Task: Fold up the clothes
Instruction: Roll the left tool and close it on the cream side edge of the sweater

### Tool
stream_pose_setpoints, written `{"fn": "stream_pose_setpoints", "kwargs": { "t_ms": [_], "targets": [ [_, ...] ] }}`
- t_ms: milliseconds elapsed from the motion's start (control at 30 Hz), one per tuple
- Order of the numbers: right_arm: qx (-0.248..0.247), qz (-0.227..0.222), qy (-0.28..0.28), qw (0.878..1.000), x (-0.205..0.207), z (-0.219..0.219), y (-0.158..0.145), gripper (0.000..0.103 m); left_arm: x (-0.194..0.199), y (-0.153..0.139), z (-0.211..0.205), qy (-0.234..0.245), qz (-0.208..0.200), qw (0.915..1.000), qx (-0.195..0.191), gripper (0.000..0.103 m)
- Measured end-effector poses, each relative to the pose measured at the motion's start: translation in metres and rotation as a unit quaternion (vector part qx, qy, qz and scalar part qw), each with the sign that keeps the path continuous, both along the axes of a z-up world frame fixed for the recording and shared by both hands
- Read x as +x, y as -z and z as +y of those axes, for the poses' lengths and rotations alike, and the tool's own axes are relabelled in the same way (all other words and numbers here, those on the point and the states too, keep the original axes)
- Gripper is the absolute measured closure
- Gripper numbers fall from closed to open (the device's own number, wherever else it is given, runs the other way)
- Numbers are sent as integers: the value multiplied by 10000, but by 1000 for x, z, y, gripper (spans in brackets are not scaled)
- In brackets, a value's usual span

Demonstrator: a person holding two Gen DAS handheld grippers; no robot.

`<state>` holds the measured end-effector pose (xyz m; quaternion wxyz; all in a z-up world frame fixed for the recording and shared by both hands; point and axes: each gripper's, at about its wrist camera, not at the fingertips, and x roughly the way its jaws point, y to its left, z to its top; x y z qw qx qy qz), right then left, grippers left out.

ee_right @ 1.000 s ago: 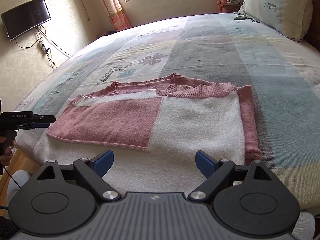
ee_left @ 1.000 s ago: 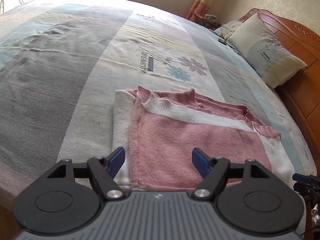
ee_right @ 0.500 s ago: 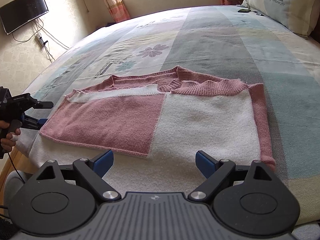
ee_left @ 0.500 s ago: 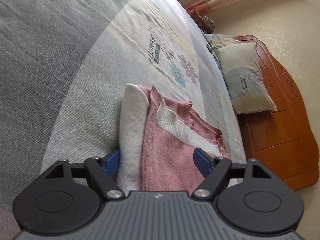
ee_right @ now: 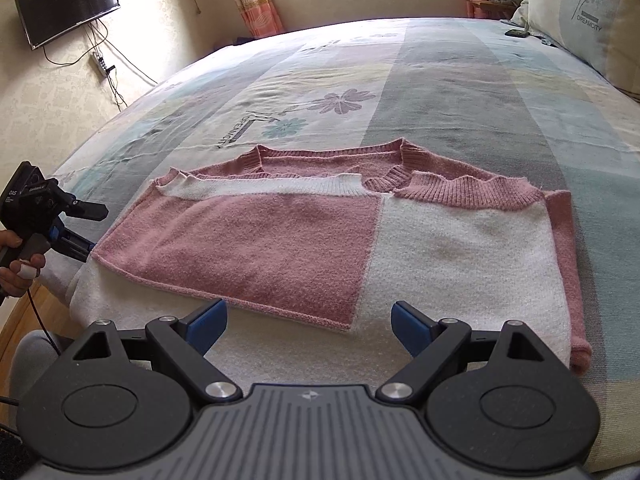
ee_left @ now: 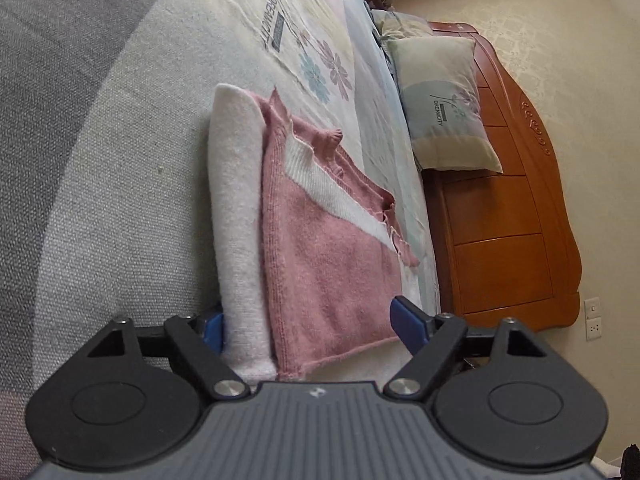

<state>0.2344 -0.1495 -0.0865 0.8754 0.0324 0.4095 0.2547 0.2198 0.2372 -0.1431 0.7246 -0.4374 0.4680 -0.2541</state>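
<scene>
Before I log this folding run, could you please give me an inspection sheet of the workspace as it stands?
Surface: bed with a pastel patchwork flowered sheet, lightly creased.
Job's things: pink and white knitted sweater, lying flat near the bed's edge with its sleeves folded across the body.
Clutter: small dark flat object on the sheet near the printed cream pillow.
Grippers: left gripper open, tilted on its side, jaws straddling the sweater's edge; right gripper open above the hem, holding nothing.
Cables: red cable under the left handset; wires below the wall-mounted black television.
Surroundings: wooden headboard, striped curtains, window.
</scene>
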Motion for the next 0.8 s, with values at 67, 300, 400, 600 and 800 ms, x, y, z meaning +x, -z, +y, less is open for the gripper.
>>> {"fn": "stream_pose_setpoints", "kwargs": {
  "t_ms": [67, 300, 400, 600, 800],
  "targets": [
    [34, 1, 7, 10000, 0, 1, -1, 11, 15, -1, -3, 17, -53, 10000, 50, 22],
    [194, -121, -63, 9997, -5, 7, -8, 10, 10, -3, -13, 200, -112, 9997, 61, 22],
    [281, -108, -141, 9994, -6, 8, -9, 10, 5, -2, -15, 305, -240, 9992, 80, 21],
    [800, 133, -82, 9967, 5, 7, -7, 10, 23, -7, -23, 433, -103, 9978, 487, 28],
    [1241, 120, -101, 9921, 20, 24, -18, 5, 15, 4, -8, 123, 185, 9967, 777, 82]
  ]
}}
